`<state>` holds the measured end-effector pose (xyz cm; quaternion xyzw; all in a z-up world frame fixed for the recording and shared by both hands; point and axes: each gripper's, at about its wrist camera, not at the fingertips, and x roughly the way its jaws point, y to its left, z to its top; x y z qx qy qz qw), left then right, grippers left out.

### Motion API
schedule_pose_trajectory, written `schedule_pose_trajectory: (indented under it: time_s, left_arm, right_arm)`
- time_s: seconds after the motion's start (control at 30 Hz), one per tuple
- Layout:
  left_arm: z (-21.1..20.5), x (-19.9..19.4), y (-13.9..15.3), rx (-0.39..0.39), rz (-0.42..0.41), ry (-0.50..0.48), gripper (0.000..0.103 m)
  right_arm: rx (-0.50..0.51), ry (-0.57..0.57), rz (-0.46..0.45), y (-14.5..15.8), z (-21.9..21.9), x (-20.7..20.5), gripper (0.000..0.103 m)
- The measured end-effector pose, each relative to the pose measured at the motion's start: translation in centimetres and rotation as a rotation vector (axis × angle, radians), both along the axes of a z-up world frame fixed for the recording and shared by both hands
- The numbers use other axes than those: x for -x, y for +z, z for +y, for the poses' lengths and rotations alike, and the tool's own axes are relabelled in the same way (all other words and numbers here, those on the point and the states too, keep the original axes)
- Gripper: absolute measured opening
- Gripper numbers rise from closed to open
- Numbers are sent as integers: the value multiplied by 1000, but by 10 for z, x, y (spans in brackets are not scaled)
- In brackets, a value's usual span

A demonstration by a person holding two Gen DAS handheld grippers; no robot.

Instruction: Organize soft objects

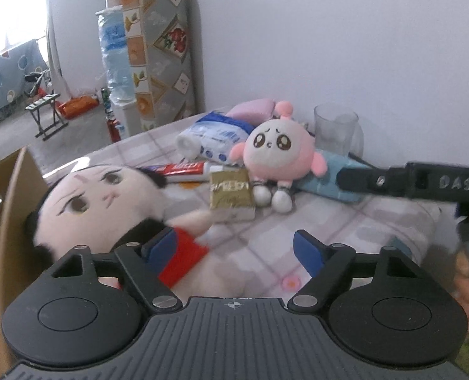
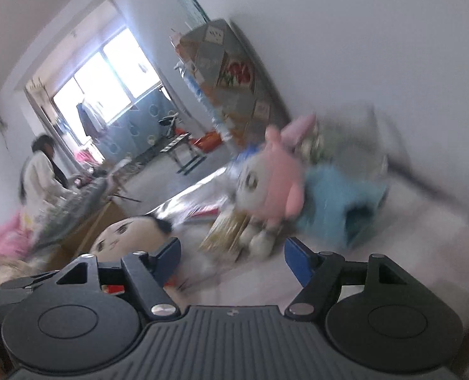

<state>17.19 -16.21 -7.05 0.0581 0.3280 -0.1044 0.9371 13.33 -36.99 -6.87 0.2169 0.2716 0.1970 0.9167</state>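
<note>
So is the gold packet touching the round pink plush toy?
Touching. In the left wrist view the gold packet leans against the pink plush toy, its right edge overlapping the toy's leg with no visible gap.

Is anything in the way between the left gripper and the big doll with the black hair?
Nothing visible blocks it. The left hand-held gripper is open, and the doll lies right in front of it, its red outfit beside the left finger. The gold packet and pink plush sit farther back on the table.
</note>
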Motion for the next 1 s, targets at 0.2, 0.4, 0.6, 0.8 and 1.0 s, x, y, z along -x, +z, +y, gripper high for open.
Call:
schedule_pose_trajectory:
  time_s: [0.2,0.4,0.6,0.8,1.0]
  left_arm:
    - [-7,-35,-18,16,32,16,66]
    - [-4,-44,-30,-6,49,12,63]
    - [0,-44,-30,-1,56,2,63]
    - [8,-45,-28,38,69,6,62]
    - [8,-45,-27,49,72,12,63]
  right_arm:
    - [111,-21,-55,8,5,-37,42]
    - [186,-8,-93,0,25,-83,42]
    - [287,-12,-89,-6,50,-118,42]
    - [365,-14,-74,-14,61,-125,42]
    - [367,-13,-77,-11,52,-115,42]
